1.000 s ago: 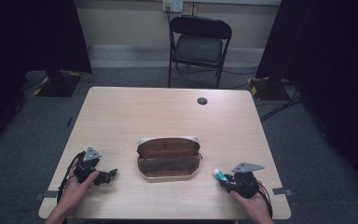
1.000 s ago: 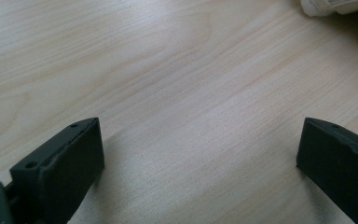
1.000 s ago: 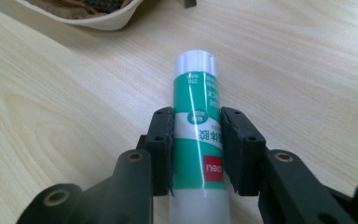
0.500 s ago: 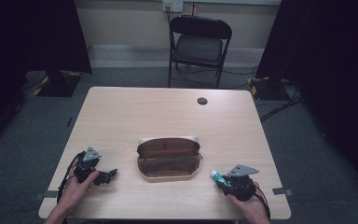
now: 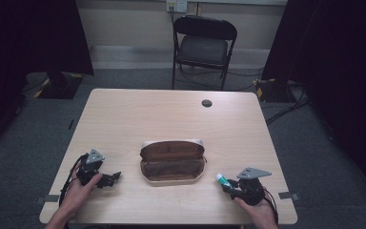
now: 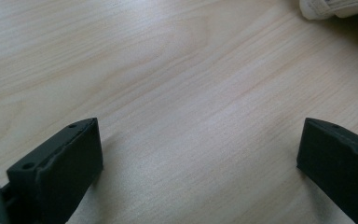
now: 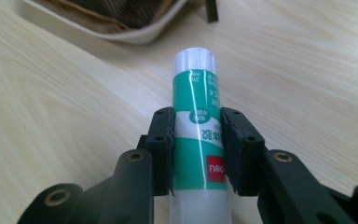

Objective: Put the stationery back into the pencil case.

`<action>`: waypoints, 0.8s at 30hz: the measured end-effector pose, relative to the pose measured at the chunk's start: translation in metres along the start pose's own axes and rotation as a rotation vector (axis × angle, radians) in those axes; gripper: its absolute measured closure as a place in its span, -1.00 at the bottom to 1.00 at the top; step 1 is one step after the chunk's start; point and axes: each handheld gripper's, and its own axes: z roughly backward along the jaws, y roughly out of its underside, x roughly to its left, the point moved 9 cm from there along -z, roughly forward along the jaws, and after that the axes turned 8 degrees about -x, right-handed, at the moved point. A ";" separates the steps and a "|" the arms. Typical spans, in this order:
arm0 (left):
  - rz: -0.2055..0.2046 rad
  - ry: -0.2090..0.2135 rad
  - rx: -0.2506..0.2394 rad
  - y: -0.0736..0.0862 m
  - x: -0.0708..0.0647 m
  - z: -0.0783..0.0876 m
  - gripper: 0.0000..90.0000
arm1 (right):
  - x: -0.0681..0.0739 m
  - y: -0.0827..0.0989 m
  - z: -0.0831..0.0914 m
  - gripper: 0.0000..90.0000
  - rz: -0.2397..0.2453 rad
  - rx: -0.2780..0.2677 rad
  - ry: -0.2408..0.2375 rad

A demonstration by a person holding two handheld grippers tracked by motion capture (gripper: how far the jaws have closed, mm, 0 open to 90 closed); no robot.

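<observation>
The left gripper (image 5: 115, 176) rested wide open and empty. The open case (image 5: 172, 161) lay at the middle. The right gripper (image 5: 226, 184) clamped a glue stick (image 7: 196, 126) near the case; a loosened squeeze could drop it.

Recording studio — black curtains (image 5: 33, 38) (lone table (image 5: 124, 114))

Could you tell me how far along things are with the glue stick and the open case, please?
Done: the right gripper has its jaws clamped on the green glue stick, and the brown case lies open mid-table. In hand: the stick is held near the table's front right, its white cap pointing toward the case. Left, presumably: carrying it into the case, perhaps closing it. The left gripper is open over bare table.
</observation>
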 end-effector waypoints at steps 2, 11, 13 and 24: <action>0.000 0.000 -0.001 0.000 0.000 0.000 -1.00 | 0.006 -0.006 0.002 0.47 -0.016 -0.024 -0.028; 0.002 -0.001 -0.001 0.000 0.000 0.000 -1.00 | 0.026 -0.026 -0.005 0.47 0.016 -0.050 -0.096; 0.003 -0.003 -0.002 0.000 0.000 0.000 -1.00 | 0.028 -0.030 -0.004 0.47 0.026 -0.062 -0.095; -0.002 -0.005 0.001 0.000 0.000 0.001 -1.00 | 0.042 -0.058 -0.014 0.47 0.079 -0.097 -0.131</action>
